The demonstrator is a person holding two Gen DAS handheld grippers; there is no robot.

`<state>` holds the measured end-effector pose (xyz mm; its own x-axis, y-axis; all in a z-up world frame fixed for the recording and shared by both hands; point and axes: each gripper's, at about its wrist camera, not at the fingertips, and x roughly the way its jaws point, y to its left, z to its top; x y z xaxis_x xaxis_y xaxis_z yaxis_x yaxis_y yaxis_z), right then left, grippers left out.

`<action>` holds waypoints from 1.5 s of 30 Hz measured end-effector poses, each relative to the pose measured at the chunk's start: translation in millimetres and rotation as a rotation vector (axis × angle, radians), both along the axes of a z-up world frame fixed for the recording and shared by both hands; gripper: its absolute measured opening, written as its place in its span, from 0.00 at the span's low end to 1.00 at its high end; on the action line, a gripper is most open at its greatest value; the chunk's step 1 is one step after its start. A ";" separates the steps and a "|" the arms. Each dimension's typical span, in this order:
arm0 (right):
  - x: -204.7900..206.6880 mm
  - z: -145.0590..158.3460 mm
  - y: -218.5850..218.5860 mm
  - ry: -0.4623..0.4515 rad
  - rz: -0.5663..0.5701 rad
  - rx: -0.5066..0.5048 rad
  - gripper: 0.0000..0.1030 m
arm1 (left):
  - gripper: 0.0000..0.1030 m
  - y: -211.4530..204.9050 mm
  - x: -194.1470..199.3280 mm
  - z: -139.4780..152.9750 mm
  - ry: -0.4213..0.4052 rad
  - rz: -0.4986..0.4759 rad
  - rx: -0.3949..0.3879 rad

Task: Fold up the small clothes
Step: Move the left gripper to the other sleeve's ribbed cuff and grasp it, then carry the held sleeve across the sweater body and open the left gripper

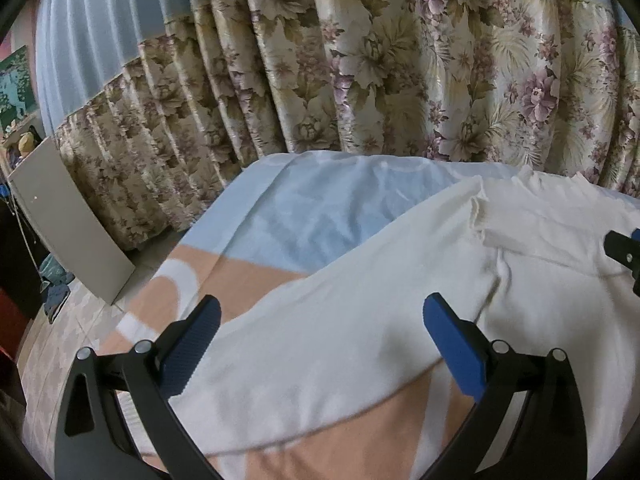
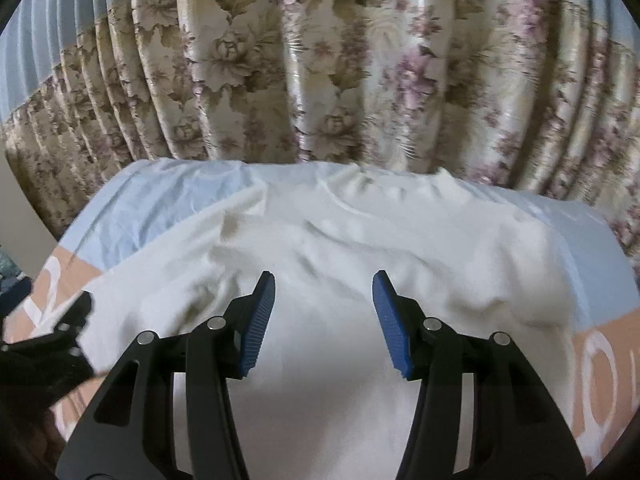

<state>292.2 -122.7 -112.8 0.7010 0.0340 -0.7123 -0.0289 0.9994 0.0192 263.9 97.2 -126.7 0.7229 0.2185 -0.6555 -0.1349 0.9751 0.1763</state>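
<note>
A white garment (image 1: 360, 300) lies spread across a bed sheet (image 1: 320, 216) of light blue and peach. My left gripper (image 1: 322, 316) hovers open over the garment's left part, nothing between its blue pads. In the right wrist view the same white garment (image 2: 340, 240) fills the middle, wrinkled toward the far edge. My right gripper (image 2: 324, 292) stands open above it, its pads holding nothing. The right gripper's tip (image 1: 624, 252) shows at the right edge of the left wrist view. The left gripper (image 2: 60, 340) shows blurred at the left edge of the right wrist view.
A floral curtain (image 1: 400, 72) hangs right behind the bed's far edge. Left of the bed a grey board (image 1: 68, 220) leans over a tiled floor (image 1: 60, 340), with dark clutter beside it.
</note>
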 end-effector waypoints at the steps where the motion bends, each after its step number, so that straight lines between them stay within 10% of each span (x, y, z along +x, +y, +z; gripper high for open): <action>1: -8.0 -0.7 -0.5 0.002 -0.002 -0.001 0.51 | 0.98 3.9 -8.0 -0.1 0.001 0.001 -0.004; 18: -136.6 -14.1 44.3 0.016 0.089 -0.001 0.79 | 0.98 132.0 -138.6 -24.0 0.043 0.226 -0.034; 35: -175.3 -20.4 27.1 0.031 0.073 -0.026 0.84 | 0.98 177.3 -127.6 -65.2 0.165 0.281 -0.097; 37: -175.8 -22.6 25.2 0.039 0.070 -0.022 0.84 | 0.92 181.7 -125.4 -66.0 0.169 0.275 -0.127; 45: -176.7 -21.5 24.4 0.035 0.081 -0.026 0.85 | 0.13 172.1 -120.4 -56.2 0.142 0.241 -0.162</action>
